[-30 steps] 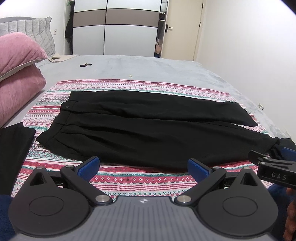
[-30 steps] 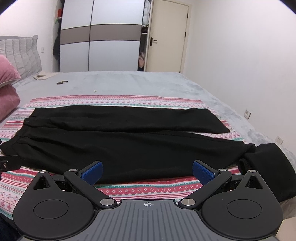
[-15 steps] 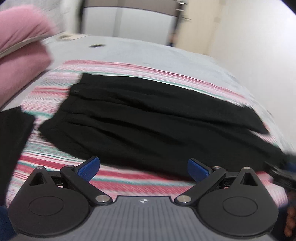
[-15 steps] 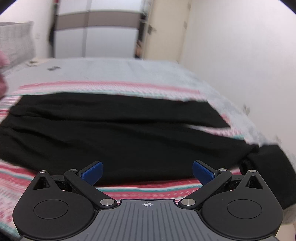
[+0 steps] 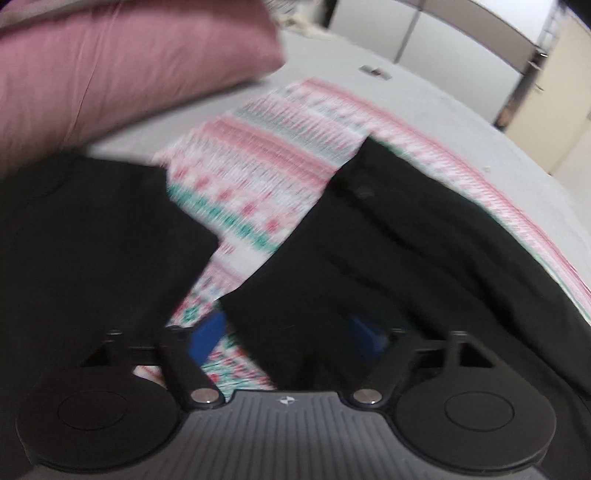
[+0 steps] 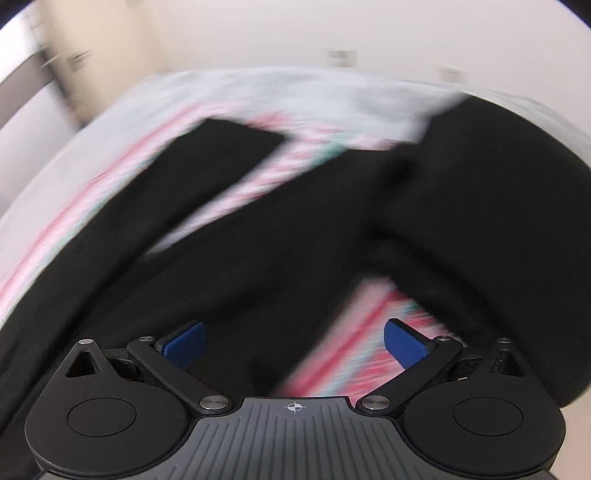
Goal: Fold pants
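The left hand-held gripper was closing around the waist corner of the black pants, pads not yet pressing. The right hand-held gripper stood spread over the leg end. The pants lay on a patterned blanket on the bed.

Grey bed, pink pillow, white wall, beige door.

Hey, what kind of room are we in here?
Most likely a bedroom: a pink pillow lies on a grey bed, black pants are spread over a patterned blanket, and a wardrobe stands behind.
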`<state>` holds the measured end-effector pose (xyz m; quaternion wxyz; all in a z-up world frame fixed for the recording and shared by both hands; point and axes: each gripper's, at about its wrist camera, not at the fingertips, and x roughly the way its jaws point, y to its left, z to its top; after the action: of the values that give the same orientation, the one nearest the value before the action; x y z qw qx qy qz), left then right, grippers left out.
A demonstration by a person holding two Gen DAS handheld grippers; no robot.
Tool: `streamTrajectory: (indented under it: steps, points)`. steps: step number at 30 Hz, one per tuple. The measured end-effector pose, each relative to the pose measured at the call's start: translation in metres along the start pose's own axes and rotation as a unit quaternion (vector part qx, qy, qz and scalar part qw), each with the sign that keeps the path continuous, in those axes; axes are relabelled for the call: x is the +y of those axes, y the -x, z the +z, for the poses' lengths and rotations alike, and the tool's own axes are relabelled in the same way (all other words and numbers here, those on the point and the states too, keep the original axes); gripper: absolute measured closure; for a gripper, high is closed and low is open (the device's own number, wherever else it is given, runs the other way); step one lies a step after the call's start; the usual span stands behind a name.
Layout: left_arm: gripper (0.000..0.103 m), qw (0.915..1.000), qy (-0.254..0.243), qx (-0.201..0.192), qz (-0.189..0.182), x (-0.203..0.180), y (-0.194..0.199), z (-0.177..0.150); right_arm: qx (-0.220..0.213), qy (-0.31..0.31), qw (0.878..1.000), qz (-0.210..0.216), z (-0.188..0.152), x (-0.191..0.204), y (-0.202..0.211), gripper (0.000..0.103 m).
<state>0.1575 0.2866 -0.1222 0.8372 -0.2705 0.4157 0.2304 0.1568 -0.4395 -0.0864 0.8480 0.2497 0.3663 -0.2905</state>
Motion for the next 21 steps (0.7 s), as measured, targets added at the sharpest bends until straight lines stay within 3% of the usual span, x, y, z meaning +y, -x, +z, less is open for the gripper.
streamTrajectory:
  steps: [1, 3, 4, 8, 9, 10, 13, 15, 17, 19, 21]
  points:
    - [0.032, 0.9994, 0.024, 0.025, -0.006, 0.005, -0.006, 0.002, 0.003, -0.025, 1.000, -0.006, 0.003, -0.015, -0.001, 0.013]
    - [0.033, 0.9982, 0.037, 0.017, -0.043, 0.003, -0.005, 0.007, -0.004, -0.089, 0.995, 0.053, 0.005, -0.041, 0.001, 0.017]
    - [0.033, 0.9991, 0.024, 0.012, -0.034, -0.003, -0.004, 0.009, 0.001, -0.104, 0.992, 0.071, 0.008, -0.045, -0.002, 0.022]
    - [0.037, 0.9999, 0.000, 0.012, -0.007, -0.020, -0.012, 0.015, 0.016, -0.106, 0.992, 0.064, 0.021, -0.036, -0.020, 0.032]
    - [0.040, 1.0000, -0.008, 0.004, -0.001, -0.022, -0.014, 0.016, 0.017, -0.101, 0.992, 0.071, 0.026, -0.032, -0.027, 0.055]
    - [0.053, 0.9999, -0.014, -0.003, 0.007, -0.023, -0.018, 0.018, 0.018, -0.097, 0.993, 0.068, 0.029, -0.026, -0.032, 0.076]
    - [0.066, 0.9996, -0.014, -0.017, 0.019, -0.017, -0.017, 0.016, 0.007, -0.080, 0.996, 0.044, 0.038, -0.009, -0.041, 0.099]
    - [0.068, 0.9995, -0.007, -0.027, 0.017, -0.012, -0.008, 0.013, -0.032, -0.058, 0.997, 0.031, 0.045, 0.000, -0.038, 0.099]
    - [0.069, 0.9993, 0.004, -0.034, 0.011, -0.009, -0.003, 0.014, -0.099, 0.000, 0.995, 0.024, 0.049, 0.028, -0.018, 0.099]
    - [0.070, 0.9991, 0.018, -0.037, 0.008, -0.006, 0.000, 0.016, -0.150, 0.077, 0.985, 0.025, 0.047, 0.066, -0.003, 0.099]
    - [0.070, 0.9988, 0.026, -0.041, 0.006, -0.003, 0.002, 0.017, -0.167, 0.162, 0.972, 0.022, 0.038, 0.109, -0.004, 0.099]
